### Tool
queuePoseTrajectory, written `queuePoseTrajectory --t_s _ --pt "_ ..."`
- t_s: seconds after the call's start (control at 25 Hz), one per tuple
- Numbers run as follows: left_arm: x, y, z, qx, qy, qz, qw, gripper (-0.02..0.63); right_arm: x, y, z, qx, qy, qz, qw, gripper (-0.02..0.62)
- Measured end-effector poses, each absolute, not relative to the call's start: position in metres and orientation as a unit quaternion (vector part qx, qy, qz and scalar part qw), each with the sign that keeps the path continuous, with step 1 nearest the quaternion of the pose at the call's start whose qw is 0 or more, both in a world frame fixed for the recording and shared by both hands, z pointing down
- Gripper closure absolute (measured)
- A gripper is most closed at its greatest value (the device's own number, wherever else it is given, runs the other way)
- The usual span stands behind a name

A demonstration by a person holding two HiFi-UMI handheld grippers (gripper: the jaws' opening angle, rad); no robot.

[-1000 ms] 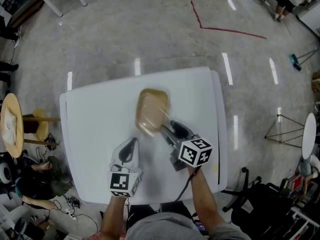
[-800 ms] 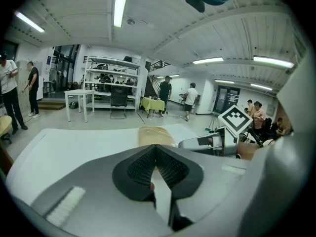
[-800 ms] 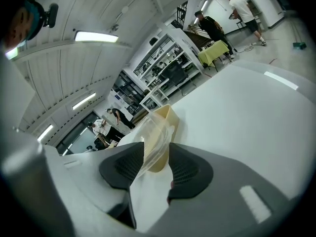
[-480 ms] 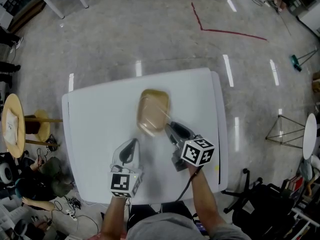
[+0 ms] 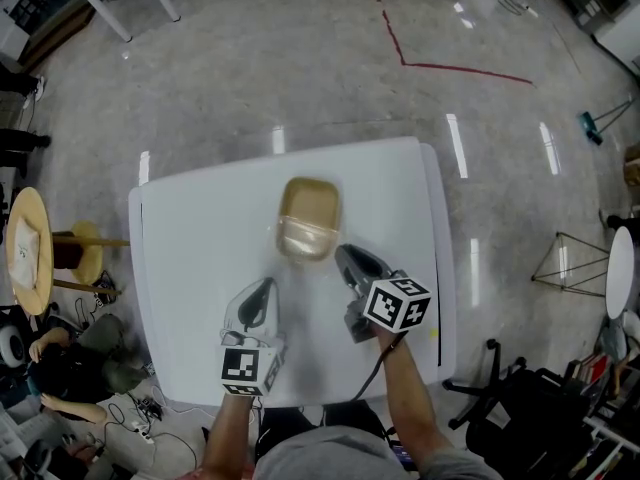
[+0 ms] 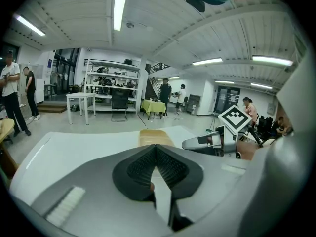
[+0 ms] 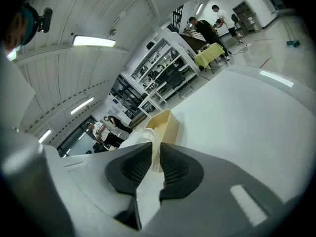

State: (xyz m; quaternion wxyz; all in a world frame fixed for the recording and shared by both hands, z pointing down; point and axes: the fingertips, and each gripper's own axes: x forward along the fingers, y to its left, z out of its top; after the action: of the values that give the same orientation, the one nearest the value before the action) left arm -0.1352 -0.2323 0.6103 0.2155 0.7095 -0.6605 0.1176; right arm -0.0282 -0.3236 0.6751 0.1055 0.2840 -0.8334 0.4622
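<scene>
The tan plastic tub (image 5: 311, 198) sits around the middle of the white table (image 5: 190, 238), a bit toward the far edge, with its clear lid (image 5: 303, 239) lying over the half nearest me. My right gripper (image 5: 343, 255) has its jaws squeezed nearly together on the lid's near right edge, with the thin plastic pinched between the pads. My left gripper (image 5: 263, 290) is off to the near left of the tub, well clear of it, jaws pressed together on nothing, over bare tabletop.
</scene>
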Motion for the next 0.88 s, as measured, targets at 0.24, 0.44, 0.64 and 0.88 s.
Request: queuePoseTrajectory --t_s 0.24,0.44,0.64,0.88 --pt "-0.131 -0.222 0.600 0.709 -0.664 0.115 0.207 0.595 -0.025 -0.316 0.663 0.281 -0.836 0.462 0.096 0.546" --pt "-0.133 -0.213 0.590 0.709 -0.668 0.112 0.198 0.595 -0.028 -0.308 0.650 0.277 -0.842 0.455 0.087 0.554" --pt "-0.135 -0.201 0.579 0.708 -0.671 0.109 0.190 0.595 -0.031 -0.300 0.632 0.273 -0.849 0.447 0.075 0.560" --pt "-0.137 -0.187 0.561 0.712 -0.673 0.100 0.175 0.595 -0.029 -0.290 0.605 0.283 -0.861 0.418 0.064 0.561"
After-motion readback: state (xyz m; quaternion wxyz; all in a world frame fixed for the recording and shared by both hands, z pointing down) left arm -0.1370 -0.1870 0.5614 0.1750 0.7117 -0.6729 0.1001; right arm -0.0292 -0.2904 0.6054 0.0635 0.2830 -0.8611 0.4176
